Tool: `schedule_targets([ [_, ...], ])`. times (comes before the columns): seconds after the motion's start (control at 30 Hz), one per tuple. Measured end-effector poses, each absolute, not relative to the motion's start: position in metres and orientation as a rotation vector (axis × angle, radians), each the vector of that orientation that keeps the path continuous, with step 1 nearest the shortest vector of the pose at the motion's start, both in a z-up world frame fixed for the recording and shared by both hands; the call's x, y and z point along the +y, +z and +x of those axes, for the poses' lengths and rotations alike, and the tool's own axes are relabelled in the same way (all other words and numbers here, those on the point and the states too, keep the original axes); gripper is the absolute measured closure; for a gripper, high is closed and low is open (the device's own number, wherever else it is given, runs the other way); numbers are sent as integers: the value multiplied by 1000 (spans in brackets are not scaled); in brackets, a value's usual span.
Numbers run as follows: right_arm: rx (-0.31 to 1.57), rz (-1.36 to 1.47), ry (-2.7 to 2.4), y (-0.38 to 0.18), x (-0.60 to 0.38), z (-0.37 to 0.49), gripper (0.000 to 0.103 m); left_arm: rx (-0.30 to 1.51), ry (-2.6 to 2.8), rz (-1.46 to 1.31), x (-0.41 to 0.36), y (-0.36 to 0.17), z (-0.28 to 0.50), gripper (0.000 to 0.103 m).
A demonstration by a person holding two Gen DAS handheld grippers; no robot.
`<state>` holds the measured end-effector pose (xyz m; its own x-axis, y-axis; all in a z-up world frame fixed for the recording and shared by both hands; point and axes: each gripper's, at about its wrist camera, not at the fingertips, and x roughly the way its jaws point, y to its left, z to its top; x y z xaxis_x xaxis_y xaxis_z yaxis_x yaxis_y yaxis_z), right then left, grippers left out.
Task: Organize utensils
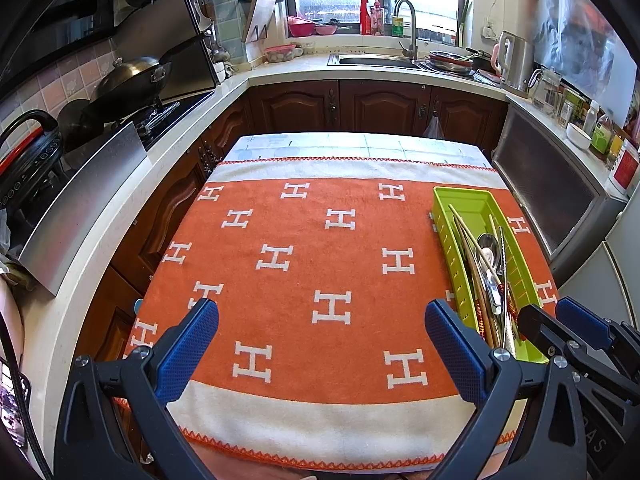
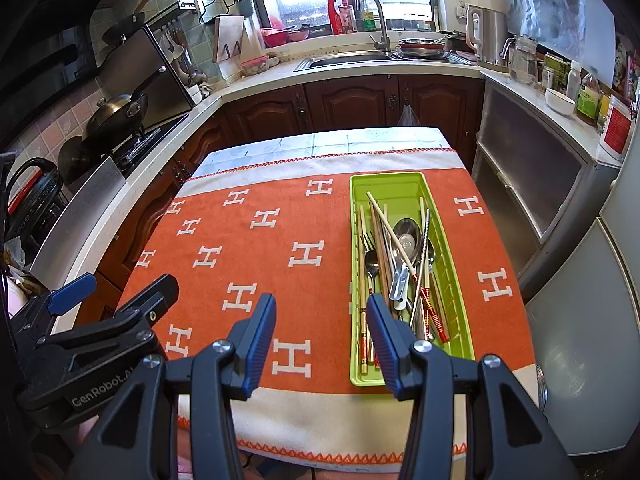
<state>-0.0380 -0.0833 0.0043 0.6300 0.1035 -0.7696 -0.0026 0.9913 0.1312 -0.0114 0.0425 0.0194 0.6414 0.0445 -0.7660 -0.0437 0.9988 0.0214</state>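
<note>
A long green plastic tray (image 2: 408,184) sits on the right side of the table, on an orange towel with white H letters (image 2: 280,264). The tray holds wooden chopsticks (image 2: 390,230), shiny metal spoons (image 2: 406,236) and a fork, all piled together. The left gripper (image 1: 322,322) and the right gripper (image 2: 322,314) both hang wide apart over the towel, holding nothing.

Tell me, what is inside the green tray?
The green tray holds chopsticks, a large metal spoon, a smaller spoon and a fork, all piled together. The tray floor under the pile is mostly covered.
</note>
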Motion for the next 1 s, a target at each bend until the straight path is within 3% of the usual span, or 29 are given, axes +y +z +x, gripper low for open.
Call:
schedule_targets([
  [1.0, 890, 121, 60, 3, -82, -39, 56, 875, 49, 1, 45, 19, -12, 1],
])
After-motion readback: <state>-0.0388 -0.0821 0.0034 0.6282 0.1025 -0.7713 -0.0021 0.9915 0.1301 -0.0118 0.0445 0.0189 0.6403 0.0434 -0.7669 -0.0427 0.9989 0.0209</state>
